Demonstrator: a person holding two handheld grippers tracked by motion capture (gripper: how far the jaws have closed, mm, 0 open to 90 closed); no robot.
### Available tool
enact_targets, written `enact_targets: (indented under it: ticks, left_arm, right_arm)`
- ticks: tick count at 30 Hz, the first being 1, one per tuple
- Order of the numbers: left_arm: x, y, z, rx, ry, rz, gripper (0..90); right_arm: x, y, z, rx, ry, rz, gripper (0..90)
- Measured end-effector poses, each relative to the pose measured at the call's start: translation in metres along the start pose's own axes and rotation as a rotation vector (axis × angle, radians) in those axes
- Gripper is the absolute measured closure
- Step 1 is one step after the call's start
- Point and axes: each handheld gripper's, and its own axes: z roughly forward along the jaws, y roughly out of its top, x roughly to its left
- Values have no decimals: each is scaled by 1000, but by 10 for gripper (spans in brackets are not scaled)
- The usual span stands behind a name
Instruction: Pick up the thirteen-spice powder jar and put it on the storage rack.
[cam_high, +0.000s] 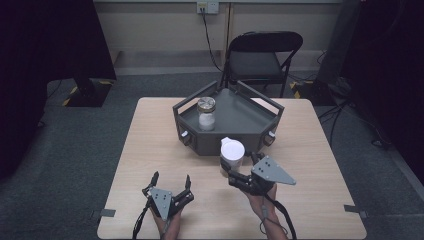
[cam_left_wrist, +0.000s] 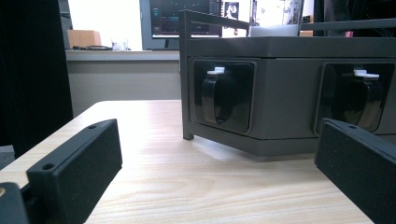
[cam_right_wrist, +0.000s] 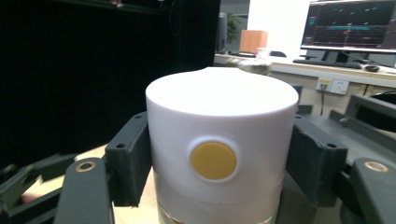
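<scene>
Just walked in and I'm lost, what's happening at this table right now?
A person works with a gripper in each hand. The right gripper is shut on a white-lidded container, held just in front of the grey tray. A glass jar with white contents stands inside the tray. The left gripper sits open near the table's front edge, holding nothing.

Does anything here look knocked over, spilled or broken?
Nothing stands out. The glass jar stands upright in the grey tray, the right gripper holds the white-lidded container upright, and the table shows no spill.
</scene>
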Motion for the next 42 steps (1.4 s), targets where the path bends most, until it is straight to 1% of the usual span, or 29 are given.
enact_targets:
  ticks: [1,2,3,4,5,8,11,12,13,14,15,16,17,19,20,23,26,27,29,32,38,41,42]
  left_arm:
    - [0,0,0,0,0,0,1]
    - [0,0,0,0,0,0,1]
    - [0,0,0,0,0,0,1]
    - [0,0,0,0,0,0,1]
    - [0,0,0,0,0,0,0]
    - [0,0,0,0,-1,0,0]
    - [0,0,0,1,-1,1,0]
    - [0,0,0,1,-1,1,0]
    - [0,0,0,0,-1,0,0]
    - [0,0,0,0,-1,0,0]
    - [0,0,0,0,-1,0,0]
    - [0,0,0,0,-1,0,0]
    - [0,0,0,0,-1,0,0]
    - [0,0,0,0,-1,0,0]
    - [0,0,0,0,-1,0,0]
    - [1,0,0,0,-5,0,0]
    - [1,0,0,0,-5,0,0]
    - [1,0,0,0,-5,0,0]
    - [1,0,0,0,-4,0,0]
    - [1,0,0,0,-4,0,0]
    - [1,0,0,1,-4,0,0]
    - [1,0,0,1,-4,1,0]
    - [1,0,0,1,-5,1,0]
  right_arm:
    - [-3,2,1,-5,-5,9,296]
    - [-3,2,1,-5,-5,9,296]
    - [-7,4,4,-12,-14,20,297]
    - [-8,7,5,-14,-24,22,297]
    - [-10,11,9,-13,-42,15,296]
    - [-12,16,14,-17,-74,13,296]
    - [-16,21,20,-15,-96,23,296]
    - [-16,21,20,-15,-96,23,296]
    - [-18,24,24,-17,-114,32,296]
    - [-18,25,26,-18,-125,41,296]
    - [-18,25,26,-18,-125,41,296]
    - [-16,29,29,-19,-148,55,296]
    - [-16,29,29,-19,-148,55,296]
    - [-15,33,32,-23,-167,62,296]
    - [-15,36,37,-22,-184,68,296]
    - [-14,41,45,-20,-215,72,296]
    - [-13,44,55,-16,-239,64,297]
    - [-13,44,55,-16,-239,64,297]
    - [-15,46,63,-19,-260,77,297]
    - [-17,50,71,-25,-279,86,297]
    - [-24,61,95,6,-304,67,297]
    - [-26,61,106,18,-316,72,297]
    - [-25,60,109,14,-320,71,297]
